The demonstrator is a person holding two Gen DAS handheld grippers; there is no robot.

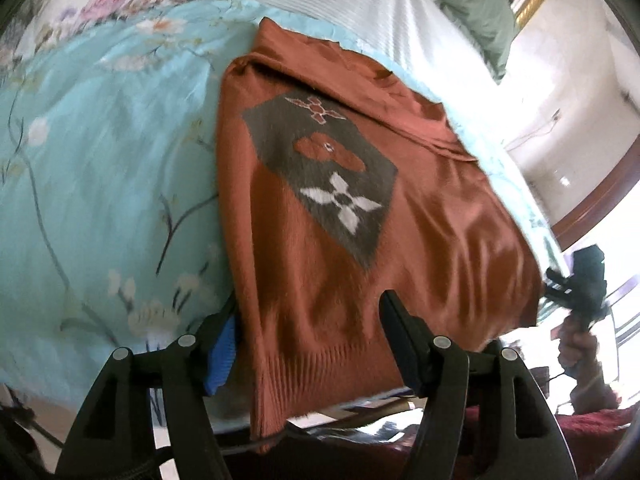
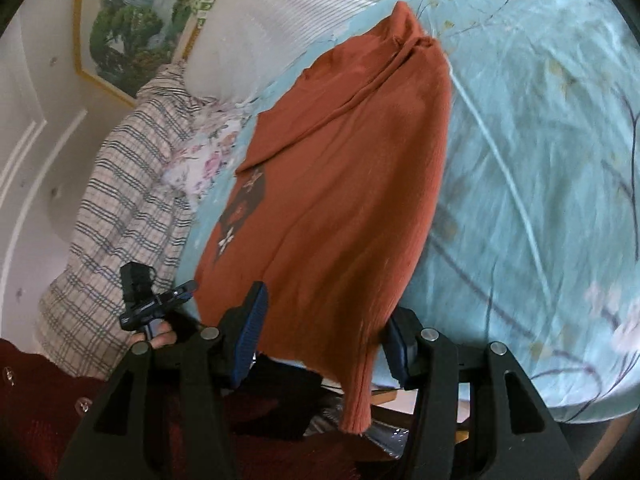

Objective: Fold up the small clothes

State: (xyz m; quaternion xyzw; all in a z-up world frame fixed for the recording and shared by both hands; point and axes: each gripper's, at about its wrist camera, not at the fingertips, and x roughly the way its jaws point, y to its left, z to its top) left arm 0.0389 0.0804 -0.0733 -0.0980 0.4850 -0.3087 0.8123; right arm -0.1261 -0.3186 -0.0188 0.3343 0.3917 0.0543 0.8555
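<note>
1. Here we see a rust-orange knit sweater point(image 1: 340, 216) lying on a bed, on a turquoise floral sheet point(image 1: 100, 200), its ribbed hem hanging over the near edge of the bed.
2. In the left wrist view a dark diamond-shaped panel point(image 1: 320, 168) with flower motifs shows on the sweater's front; a sleeve is folded across the upper part.
3. We find the left hand-held gripper point(image 1: 308, 344) open, one blue-padded finger beside the sweater's edge and the other over the fabric, the hem between them with no pad pressing on it.
4. We find the right hand-held gripper point(image 2: 324, 336) partly open, its fingers either side of the hanging hem; whether the pads pinch the cloth we cannot tell.
5. In the right wrist view a plaid cloth point(image 2: 120, 216) lies beside the sweater, and a white ribbed pillow point(image 2: 272, 20) sits beyond it.
6. Both views are slightly blurred.
</note>
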